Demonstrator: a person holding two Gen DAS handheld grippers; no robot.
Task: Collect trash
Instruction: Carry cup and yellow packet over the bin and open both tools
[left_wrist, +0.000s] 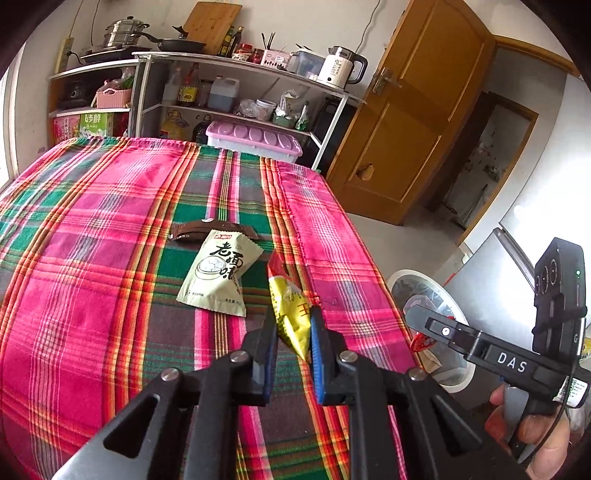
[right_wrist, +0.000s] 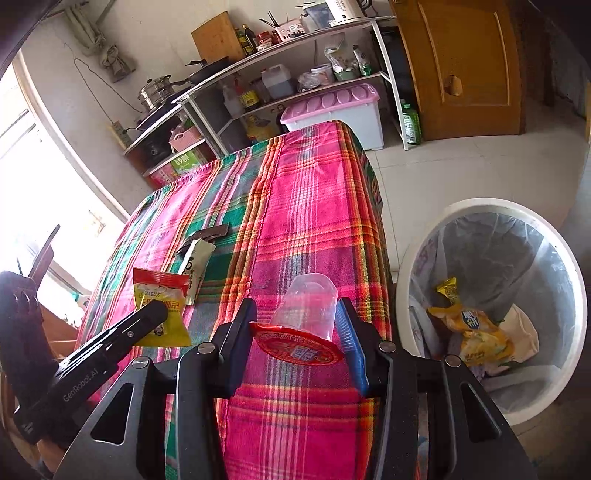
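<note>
Yellow-red wrapper (left_wrist: 291, 314) crumpled; clear cup (right_wrist: 308, 306), red foil lid.

Our two handheld grippers, black with blue pads

We see our left gripper (left_wrist: 293, 328) and right gripper (right_wrist: 297, 325) built of black linkage arms with silver pivot screws; white "DAS" and "GenRobot.AI" lettering marks the bodies, and a thin black cable runs past our hand (left_wrist: 532, 428).
</note>
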